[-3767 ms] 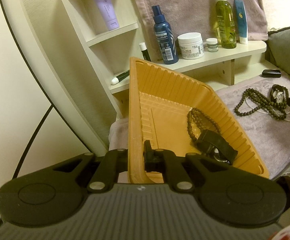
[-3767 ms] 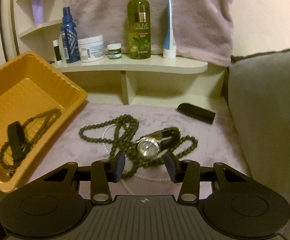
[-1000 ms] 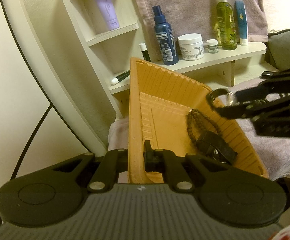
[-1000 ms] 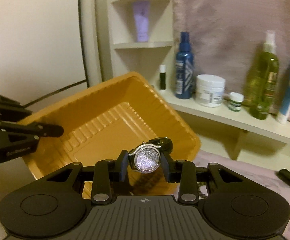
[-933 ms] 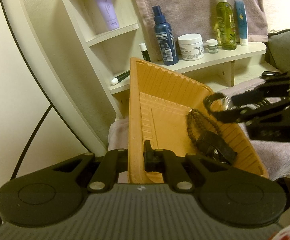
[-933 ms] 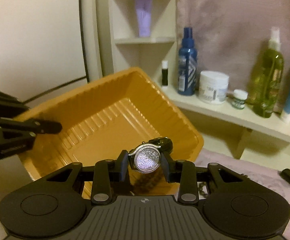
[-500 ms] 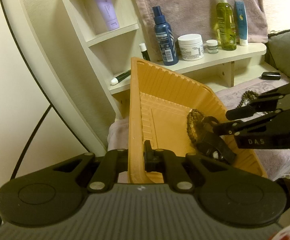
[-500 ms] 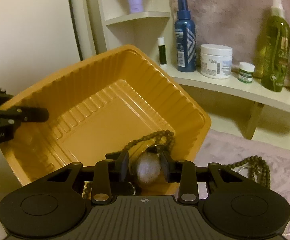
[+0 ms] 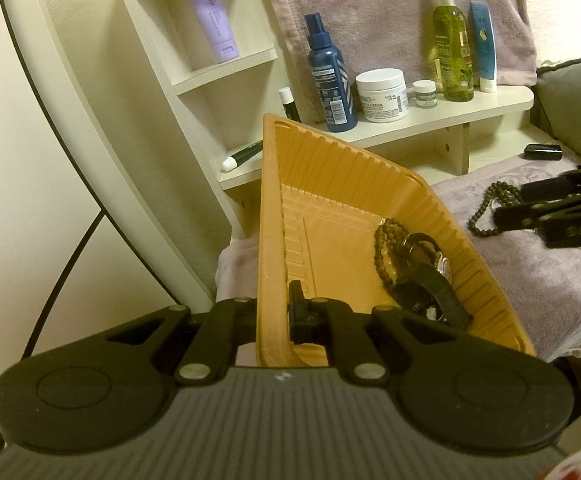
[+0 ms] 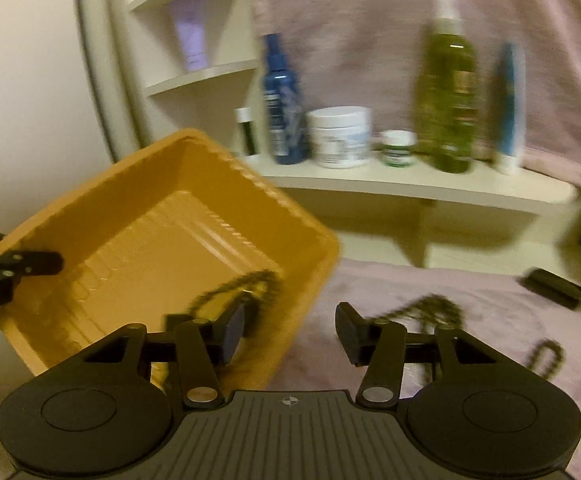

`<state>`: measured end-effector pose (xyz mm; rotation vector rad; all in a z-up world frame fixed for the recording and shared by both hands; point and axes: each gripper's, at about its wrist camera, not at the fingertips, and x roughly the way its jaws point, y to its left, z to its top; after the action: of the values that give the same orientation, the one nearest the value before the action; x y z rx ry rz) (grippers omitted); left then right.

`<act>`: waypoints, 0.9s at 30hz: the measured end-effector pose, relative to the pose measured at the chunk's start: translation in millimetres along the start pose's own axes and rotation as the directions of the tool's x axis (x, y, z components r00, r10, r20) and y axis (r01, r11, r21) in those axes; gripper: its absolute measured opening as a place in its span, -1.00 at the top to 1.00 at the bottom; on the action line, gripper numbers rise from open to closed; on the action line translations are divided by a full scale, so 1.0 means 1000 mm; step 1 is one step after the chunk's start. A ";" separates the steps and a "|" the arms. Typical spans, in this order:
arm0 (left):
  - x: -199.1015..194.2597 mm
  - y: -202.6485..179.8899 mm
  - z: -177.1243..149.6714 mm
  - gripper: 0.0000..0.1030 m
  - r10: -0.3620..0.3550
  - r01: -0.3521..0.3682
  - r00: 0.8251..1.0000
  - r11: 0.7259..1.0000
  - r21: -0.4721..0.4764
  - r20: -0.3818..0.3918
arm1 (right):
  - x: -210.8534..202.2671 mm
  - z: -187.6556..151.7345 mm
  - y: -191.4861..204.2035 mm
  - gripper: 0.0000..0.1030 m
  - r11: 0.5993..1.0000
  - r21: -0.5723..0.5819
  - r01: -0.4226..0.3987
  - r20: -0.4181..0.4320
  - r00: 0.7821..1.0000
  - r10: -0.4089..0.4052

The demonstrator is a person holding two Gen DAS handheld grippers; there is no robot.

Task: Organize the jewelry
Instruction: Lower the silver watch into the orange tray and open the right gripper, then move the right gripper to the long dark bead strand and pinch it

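Note:
An orange plastic tray [image 9: 330, 184] stands tilted, with my left gripper [image 9: 278, 312] shut on its near rim. Inside it lie a dark bead bracelet [image 9: 384, 240], a black strap piece [image 9: 434, 296] and a silver-faced watch [image 9: 442, 266]. In the right wrist view the tray [image 10: 138, 216] sits at the left and my right gripper [image 10: 290, 330] hangs over its right rim and the cloth; its jaws are opening and nothing is between them. In the left wrist view that gripper [image 9: 550, 208] shows at the right edge. A dark bead necklace [image 9: 490, 204] lies on the mauve cloth [image 9: 530, 264].
A cream shelf [image 9: 430, 120] behind the tray carries a blue spray bottle [image 9: 328, 80], a white jar [image 9: 382, 96], a green bottle [image 9: 450, 48] and a tube. A small black case [image 9: 544, 152] lies near a grey cushion [image 9: 574, 104]. A mauve towel hangs behind.
My right gripper carried the watch over the tray, let it drop beside the bracelet, then drew back to the right with its jaws spreading. The left gripper and tray stayed put.

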<state>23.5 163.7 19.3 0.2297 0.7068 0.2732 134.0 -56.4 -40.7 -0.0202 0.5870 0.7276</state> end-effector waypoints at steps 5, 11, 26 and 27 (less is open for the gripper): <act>0.000 0.000 0.000 0.88 0.000 0.000 1.000 1.000 0.001 0.002 | -0.024 -0.020 -0.032 -0.01 0.993 0.079 0.092 -0.014 0.996 -0.091; 0.000 -0.001 0.000 0.88 0.002 -0.002 1.000 1.000 0.001 0.003 | -0.043 -0.041 -0.066 -0.01 0.970 0.147 0.191 -0.043 0.981 -0.187; -0.001 -0.002 0.000 0.88 0.005 -0.005 1.000 1.000 0.008 0.001 | -0.049 -0.047 -0.087 -0.01 0.969 0.079 0.234 -0.053 0.972 -0.230; -0.001 -0.002 0.000 0.88 0.005 -0.005 1.000 1.000 0.008 0.001 | -0.046 -0.045 -0.084 -0.01 0.973 0.044 0.228 -0.054 0.973 -0.225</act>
<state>23.1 161.9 19.4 0.2388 0.7067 0.2749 137.7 -158.3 -69.8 -0.0584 0.6381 0.4916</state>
